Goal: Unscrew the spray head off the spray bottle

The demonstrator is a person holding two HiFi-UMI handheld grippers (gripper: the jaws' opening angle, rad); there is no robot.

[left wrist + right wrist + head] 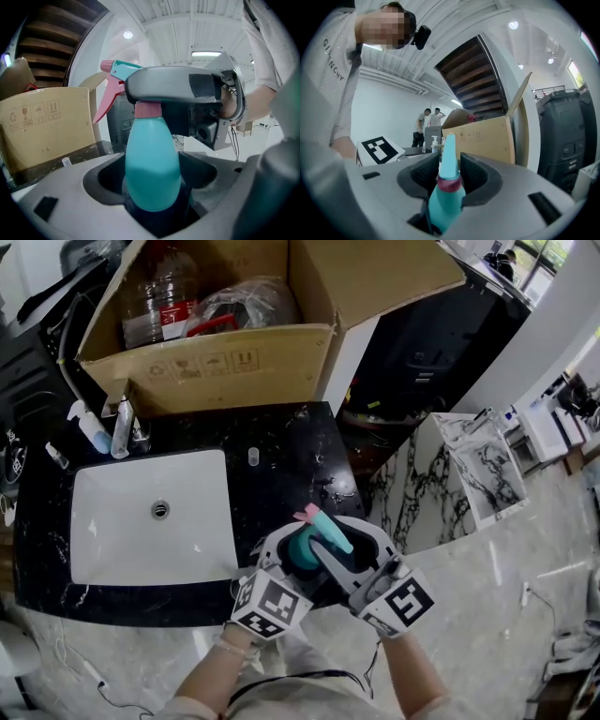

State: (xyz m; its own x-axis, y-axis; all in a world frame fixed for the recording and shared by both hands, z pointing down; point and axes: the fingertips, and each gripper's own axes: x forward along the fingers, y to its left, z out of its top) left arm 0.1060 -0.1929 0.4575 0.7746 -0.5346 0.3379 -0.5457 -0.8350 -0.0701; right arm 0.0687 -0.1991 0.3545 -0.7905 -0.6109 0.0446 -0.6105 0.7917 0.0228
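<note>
A teal spray bottle (pixel 302 549) hangs above the black counter's front edge, between both grippers. My left gripper (pixel 292 563) is shut on the bottle's round body (pixel 152 173), which fills the gap between its jaws. The teal spray head (pixel 333 532) has a pink trigger (pixel 105 101) and a pink collar (pixel 148 110). My right gripper (pixel 349 554) comes in from the right and is shut on the spray head (pixel 449 154), its pads just above the collar (pixel 450 183). In the left gripper view, one right jaw crosses in front of the head.
A white sink (pixel 150 512) is set in the black counter (pixel 281 456), with pump bottles (pixel 94 427) at its far left corner. An open cardboard box (pixel 216 362) with plastic bottles stands behind. Two people (pixel 429 119) stand far off. Marble floor lies to the right.
</note>
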